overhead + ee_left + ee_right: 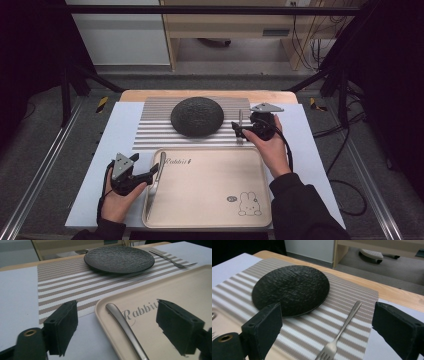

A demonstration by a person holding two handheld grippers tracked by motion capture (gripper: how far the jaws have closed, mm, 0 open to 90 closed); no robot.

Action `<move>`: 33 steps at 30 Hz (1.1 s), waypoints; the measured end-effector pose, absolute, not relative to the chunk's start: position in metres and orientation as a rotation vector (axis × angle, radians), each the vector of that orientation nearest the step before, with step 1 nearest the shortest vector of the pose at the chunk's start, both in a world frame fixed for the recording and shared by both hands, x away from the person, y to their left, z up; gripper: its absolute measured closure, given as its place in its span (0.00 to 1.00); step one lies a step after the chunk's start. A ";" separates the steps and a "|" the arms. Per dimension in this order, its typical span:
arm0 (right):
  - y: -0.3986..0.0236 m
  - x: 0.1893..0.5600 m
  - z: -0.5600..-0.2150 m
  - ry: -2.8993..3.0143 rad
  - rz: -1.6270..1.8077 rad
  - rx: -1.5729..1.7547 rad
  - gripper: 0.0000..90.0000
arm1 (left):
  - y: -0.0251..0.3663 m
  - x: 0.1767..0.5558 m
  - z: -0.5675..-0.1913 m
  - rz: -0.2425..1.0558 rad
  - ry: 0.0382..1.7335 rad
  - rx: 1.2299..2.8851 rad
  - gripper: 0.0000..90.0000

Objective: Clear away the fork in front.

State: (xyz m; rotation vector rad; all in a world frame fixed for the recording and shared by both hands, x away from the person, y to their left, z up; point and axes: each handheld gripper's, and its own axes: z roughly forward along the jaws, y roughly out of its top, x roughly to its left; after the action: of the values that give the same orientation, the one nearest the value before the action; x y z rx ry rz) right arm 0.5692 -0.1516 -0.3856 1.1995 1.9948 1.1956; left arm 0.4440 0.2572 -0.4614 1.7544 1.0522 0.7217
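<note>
One black plate, one fork, one knife, one tray, one striped placemat

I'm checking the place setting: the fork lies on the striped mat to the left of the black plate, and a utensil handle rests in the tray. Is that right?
Not quite. The fork lies on the striped mat to the right of the black plate, as the high view shows. The utensil handle does rest in the tray.

sleeves: dark, long, reaching the wrists, bottom of the high view
left gripper: black body, grey three-cornered plate, black cable
right gripper: same build, cable looping lower right
jaws: black blocks, small screw holes, brass-ringed hole
</note>
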 end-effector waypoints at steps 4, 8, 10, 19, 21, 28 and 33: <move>-0.145 0.588 -0.391 1.977 1.168 1.228 0.17 | 0.261 0.445 -0.461 0.734 1.069 1.725 0.12; -0.143 0.599 -0.404 1.957 1.161 1.287 0.23 | 0.263 0.446 -0.461 0.721 1.077 1.720 0.09; -0.141 0.603 -0.411 1.946 1.142 1.303 0.25 | 0.262 0.446 -0.461 0.722 1.075 1.722 0.09; -0.129 0.613 -0.434 1.907 1.044 1.377 0.49 | 0.265 0.447 -0.461 0.730 1.098 1.725 0.10; -0.128 0.613 -0.437 1.902 1.032 1.389 0.50 | 0.266 0.447 -0.461 0.736 1.098 1.724 0.10; -0.127 0.621 -0.454 1.894 0.984 1.457 0.58 | 0.268 0.447 -0.460 0.740 1.107 1.716 0.08; -0.129 0.623 -0.463 1.877 0.966 1.489 0.64 | 0.267 0.448 -0.460 0.739 1.106 1.714 0.08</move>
State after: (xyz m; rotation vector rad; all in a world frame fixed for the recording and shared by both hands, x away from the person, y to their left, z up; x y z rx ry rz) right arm 0.6226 -0.1290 -0.4629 1.4892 1.8772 0.9656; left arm 0.4476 0.2666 -0.4599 1.7144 1.1058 0.7394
